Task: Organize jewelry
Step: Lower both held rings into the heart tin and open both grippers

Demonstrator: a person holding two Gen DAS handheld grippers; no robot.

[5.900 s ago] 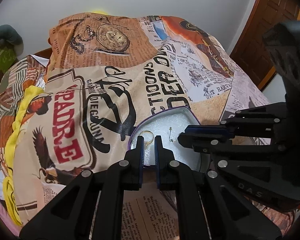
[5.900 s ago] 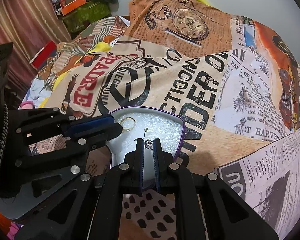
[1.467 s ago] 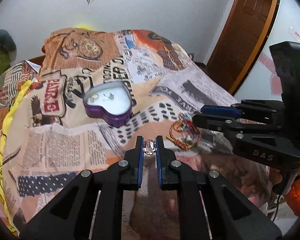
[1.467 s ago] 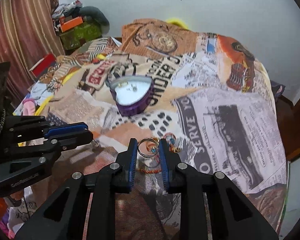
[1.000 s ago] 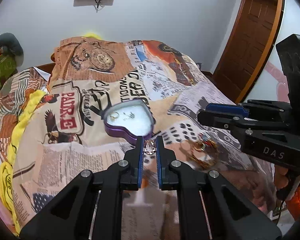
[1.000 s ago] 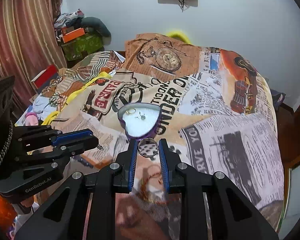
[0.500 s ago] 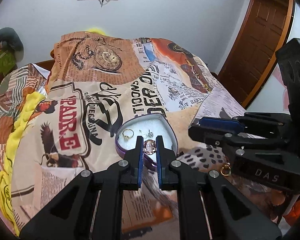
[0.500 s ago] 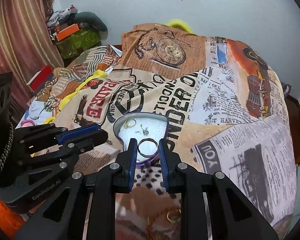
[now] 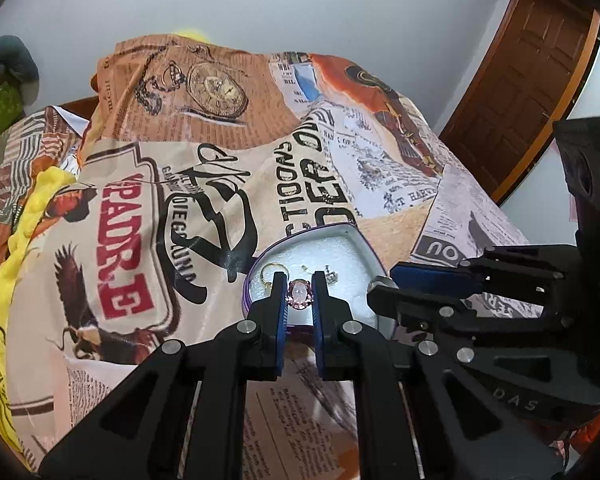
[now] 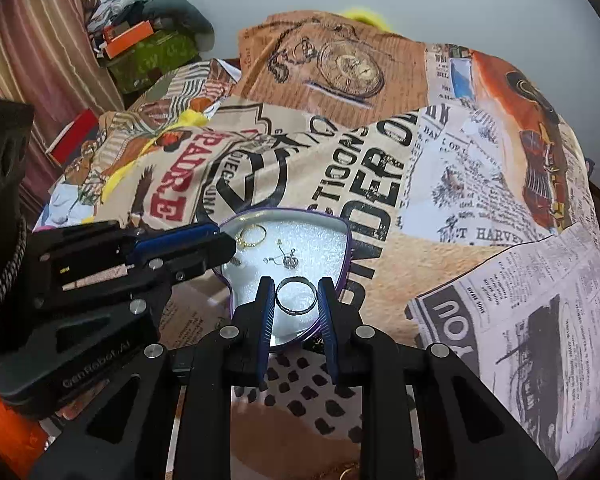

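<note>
Right wrist view: the right tool [image 10: 296,300] grasps a silver ring [image 10: 296,295] above the heart box [image 10: 342,236], ready to drop it inside.

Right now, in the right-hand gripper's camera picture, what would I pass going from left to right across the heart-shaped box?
Left gripper reaching in over the left rim → gold ring → small silver charm → plain silver ring held in the right gripper → purple right rim of the heart-shaped box.

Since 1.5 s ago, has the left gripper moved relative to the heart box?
Yes. The left gripper, shut on the pink-stone ring, has closed in on the heart box; its tips now overlap the near rim.
</note>
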